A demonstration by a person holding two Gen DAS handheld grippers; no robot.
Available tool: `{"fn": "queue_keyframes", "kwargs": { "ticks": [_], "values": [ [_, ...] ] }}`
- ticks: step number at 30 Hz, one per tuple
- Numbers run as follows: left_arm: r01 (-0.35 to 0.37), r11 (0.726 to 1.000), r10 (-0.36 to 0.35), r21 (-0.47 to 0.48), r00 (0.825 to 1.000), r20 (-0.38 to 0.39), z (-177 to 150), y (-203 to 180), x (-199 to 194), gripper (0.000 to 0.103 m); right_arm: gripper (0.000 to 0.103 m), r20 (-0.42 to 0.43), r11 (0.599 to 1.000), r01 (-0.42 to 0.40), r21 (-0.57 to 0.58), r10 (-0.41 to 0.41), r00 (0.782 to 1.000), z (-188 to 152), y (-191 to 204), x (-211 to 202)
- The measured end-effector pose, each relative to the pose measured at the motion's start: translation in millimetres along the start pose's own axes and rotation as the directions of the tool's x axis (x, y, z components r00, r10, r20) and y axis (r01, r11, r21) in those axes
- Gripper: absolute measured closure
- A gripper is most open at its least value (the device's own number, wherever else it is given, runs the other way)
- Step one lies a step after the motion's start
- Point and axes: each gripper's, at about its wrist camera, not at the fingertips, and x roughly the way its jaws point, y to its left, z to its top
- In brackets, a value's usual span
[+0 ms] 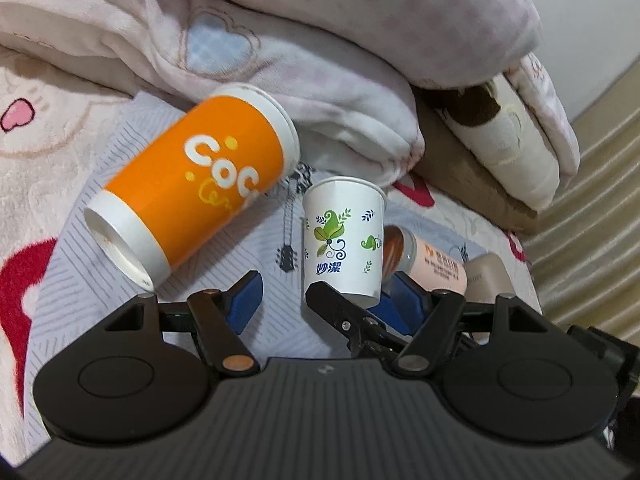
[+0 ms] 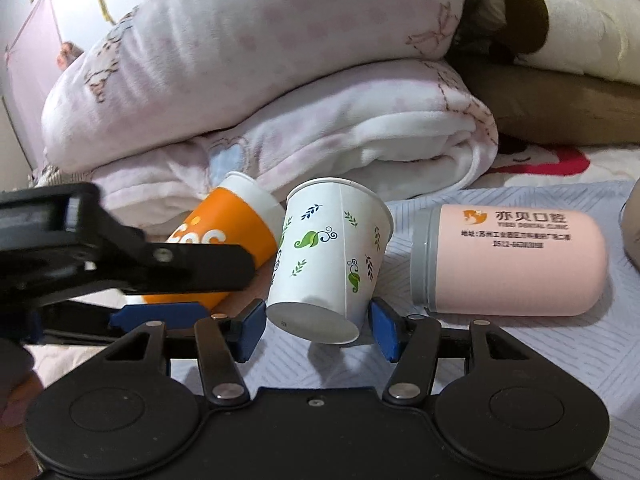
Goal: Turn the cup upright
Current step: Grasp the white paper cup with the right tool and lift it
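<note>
A white paper cup with green leaf print (image 2: pixel 332 256) is held mouth-up and slightly tilted, its base between the blue pads of my right gripper (image 2: pixel 318 326), which is shut on it. It also shows in the left wrist view (image 1: pixel 342 240), with the right gripper's black finger at its base. My left gripper (image 1: pixel 324 304) is open and empty, its pads wide apart. An orange cup (image 1: pixel 192 188) lies on its side to the left, its base toward me; it also shows in the right wrist view (image 2: pixel 224 236).
A pink cylindrical cup (image 2: pixel 512 260) lies on its side at the right on a grey striped cloth (image 2: pixel 460 196). Folded pink and white blankets (image 2: pixel 280 100) are piled behind. A brown pillow (image 2: pixel 560 108) is at the back right.
</note>
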Motion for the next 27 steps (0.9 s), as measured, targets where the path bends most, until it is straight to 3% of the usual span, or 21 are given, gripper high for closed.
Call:
{"fn": "queue_keyframes", "kwargs": {
  "ticks": [8,14,18,27],
  "values": [
    [0.039,0.999,-0.041,-0.015,0.995,-0.086,-17,-14,-7,0.033,0.041,-0.086,0.999,0.020,-0.026,-0.022,0.996,-9,-2,-31],
    [0.053,0.999,-0.052,0.000,0.990,-0.129,-40,-26,-24,0.033,0.041,-0.103,0.999,0.032,-0.043,-0.037,0.994,-16,2,-59],
    [0.083,0.994,-0.094,-0.065,0.978,-0.185,-52,-32,-37,0.033,0.041,-0.102,0.996,0.036,-0.076,-0.044,0.994,-26,8,-82],
    [0.047,0.999,-0.043,0.024,0.989,-0.140,-76,-65,-81,0.033,0.041,-0.146,0.985,0.022,-0.173,-0.047,0.988,-41,20,-129]
  ]
}}
